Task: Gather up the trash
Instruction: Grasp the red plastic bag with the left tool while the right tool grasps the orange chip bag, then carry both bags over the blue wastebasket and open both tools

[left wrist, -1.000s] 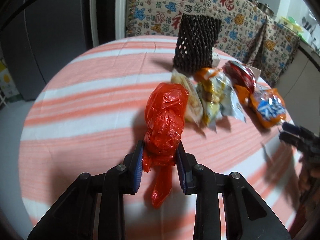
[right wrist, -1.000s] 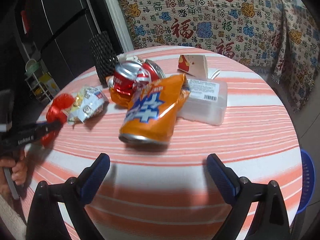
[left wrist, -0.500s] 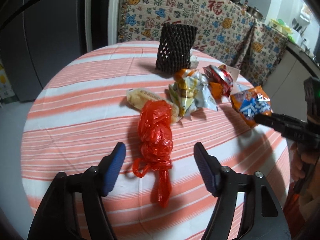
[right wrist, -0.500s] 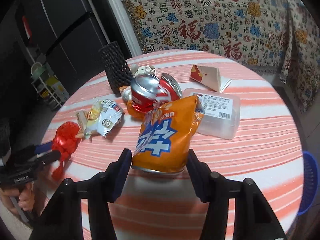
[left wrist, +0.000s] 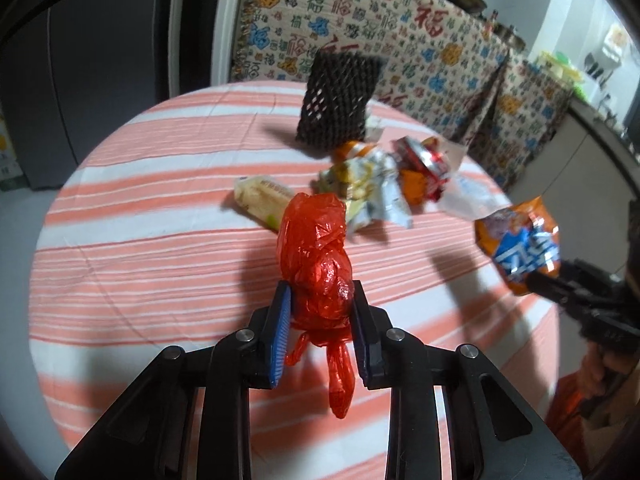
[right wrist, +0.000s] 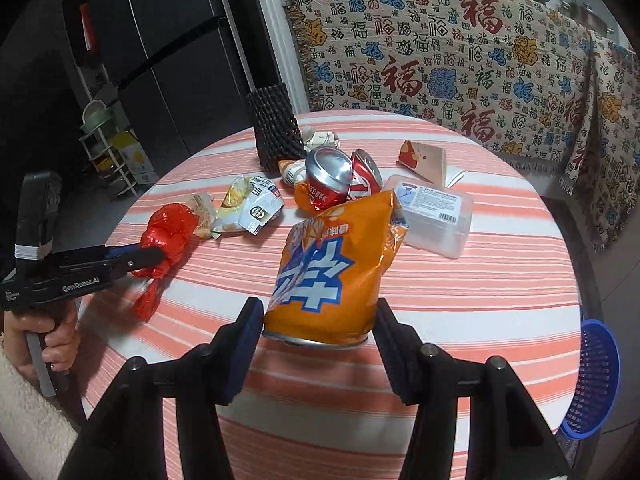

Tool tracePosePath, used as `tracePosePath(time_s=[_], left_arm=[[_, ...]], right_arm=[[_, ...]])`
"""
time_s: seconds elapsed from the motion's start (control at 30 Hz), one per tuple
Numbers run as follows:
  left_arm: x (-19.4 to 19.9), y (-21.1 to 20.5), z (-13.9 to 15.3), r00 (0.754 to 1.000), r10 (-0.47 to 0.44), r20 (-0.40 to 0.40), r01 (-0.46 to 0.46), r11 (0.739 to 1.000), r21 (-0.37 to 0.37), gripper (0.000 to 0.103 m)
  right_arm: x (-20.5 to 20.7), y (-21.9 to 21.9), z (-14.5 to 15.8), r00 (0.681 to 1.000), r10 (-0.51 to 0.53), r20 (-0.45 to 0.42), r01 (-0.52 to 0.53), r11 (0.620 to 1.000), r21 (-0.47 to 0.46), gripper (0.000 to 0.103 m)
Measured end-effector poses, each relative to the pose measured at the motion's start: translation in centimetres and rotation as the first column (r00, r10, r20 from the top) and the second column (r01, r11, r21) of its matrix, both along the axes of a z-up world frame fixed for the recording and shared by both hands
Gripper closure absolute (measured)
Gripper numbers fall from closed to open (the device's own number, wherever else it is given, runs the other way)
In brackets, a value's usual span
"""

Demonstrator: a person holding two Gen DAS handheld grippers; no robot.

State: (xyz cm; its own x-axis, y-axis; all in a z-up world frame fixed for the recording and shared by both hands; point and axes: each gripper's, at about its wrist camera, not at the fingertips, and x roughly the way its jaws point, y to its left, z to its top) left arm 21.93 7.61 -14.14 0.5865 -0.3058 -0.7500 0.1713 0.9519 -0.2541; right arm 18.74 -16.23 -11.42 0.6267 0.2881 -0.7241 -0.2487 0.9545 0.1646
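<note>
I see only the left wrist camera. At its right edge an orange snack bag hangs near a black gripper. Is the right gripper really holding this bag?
Observer: Yes. Both pads of the right gripper press the sides of the orange foil snack bag, low on it.
Operator: Is there any bin for trash?
Observer: A blue plastic mesh basket sits past the right edge of the striped round table, lower than its top.
Operator: Any trash hidden from me?
Observer: A triangular red-and-white carton lies beyond the clear plastic box.
</note>
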Motion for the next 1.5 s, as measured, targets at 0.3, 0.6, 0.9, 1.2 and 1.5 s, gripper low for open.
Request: tracePosePath(time_s=[0.3, 0.6, 0.9, 1.2, 1.5], left_arm=[[-3.0, -3.6, 1.4, 0.999, -0.040, 0.012, 0.040, 0.997, -0.060, 0.076], [-3.9, -7.3, 1.3, 0.998, -0.065, 0.013, 0.065, 0.996, -0.057, 0.076], [-4.4, -11.1, 2.1, 0.993, -0.116, 0.026, 0.117, 0.992, -0.049, 0.076], [-3.9, -15.2, 2.6, 0.983, -0.183, 0.031, 0.184, 0.982, -0.045, 0.076], [-2.7, -19.6, 3.6, 0.969, -0.246, 0.037, 0.248, 0.967, -0.061, 0.076]], right_arm=[[-1.3, -0.4, 0.5, 1.000, 0.013, 0.021, -0.013, 0.999, -0.029, 0.047], [-2.9, -2.3, 1.2, 0.999, -0.004, 0.034, 0.005, 0.999, -0.036, 0.047], [-4.1, -5.0, 1.8, 0.998, -0.035, 0.046, 0.037, 0.999, -0.037, 0.047], [-4.5, -7.9, 1.7, 0.996, -0.079, 0.044, 0.080, 0.997, -0.018, 0.047], [-4.6, -11.6, 2.4, 0.991, -0.124, 0.056, 0.124, 0.992, 0.011, 0.047]])
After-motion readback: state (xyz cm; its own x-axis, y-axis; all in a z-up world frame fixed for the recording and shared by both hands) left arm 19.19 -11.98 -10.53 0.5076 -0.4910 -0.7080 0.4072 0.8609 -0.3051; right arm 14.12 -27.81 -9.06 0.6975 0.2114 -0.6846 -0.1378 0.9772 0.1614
